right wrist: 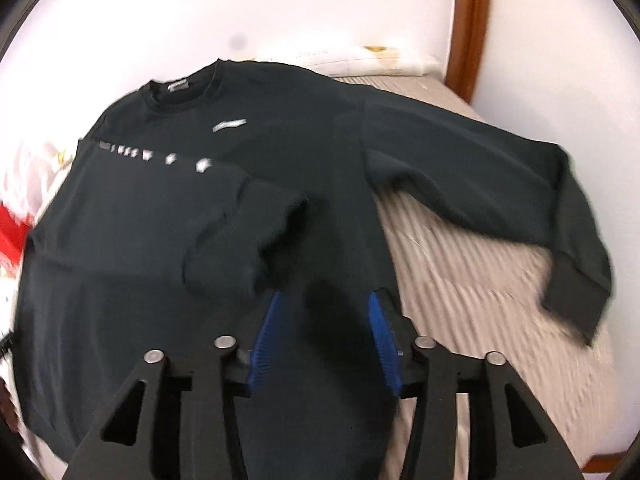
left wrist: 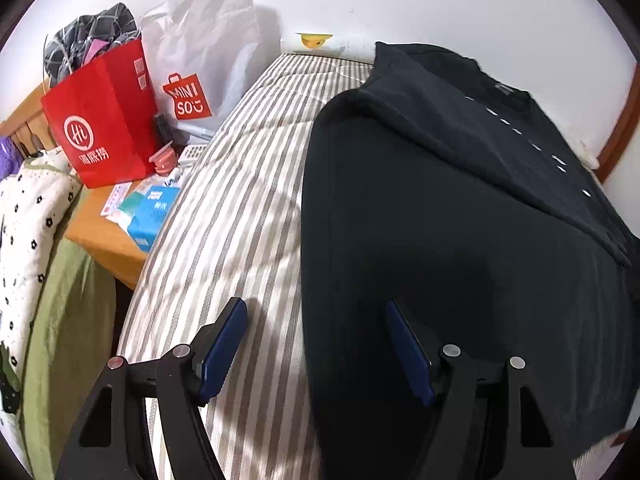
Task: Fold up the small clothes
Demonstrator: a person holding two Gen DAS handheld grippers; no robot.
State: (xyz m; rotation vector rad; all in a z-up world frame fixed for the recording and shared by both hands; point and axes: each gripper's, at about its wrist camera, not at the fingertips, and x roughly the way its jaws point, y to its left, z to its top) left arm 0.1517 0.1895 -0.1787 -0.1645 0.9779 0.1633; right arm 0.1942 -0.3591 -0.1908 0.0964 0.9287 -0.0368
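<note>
A black long-sleeved sweatshirt [right wrist: 224, 184] lies face up on the striped mattress [right wrist: 472, 280], with white marks across the chest. Its left sleeve [right wrist: 248, 236] is folded in over the body; the other sleeve [right wrist: 520, 200] stretches out to the right. In the left wrist view the sweatshirt [left wrist: 460, 220] covers the right half of the bed. My left gripper [left wrist: 316, 320] is open and empty, hovering over the sweatshirt's left edge. My right gripper [right wrist: 324, 312] is open and empty above the lower body of the sweatshirt.
A wooden bedside table [left wrist: 100, 232] at the left holds a red paper bag [left wrist: 100, 128], a white Miniso bag [left wrist: 204, 52] and small boxes [left wrist: 148, 212]. A flowered pillow [left wrist: 28, 216] and green sheet [left wrist: 68, 340] lie left. Walls [right wrist: 320, 8] bound the far side.
</note>
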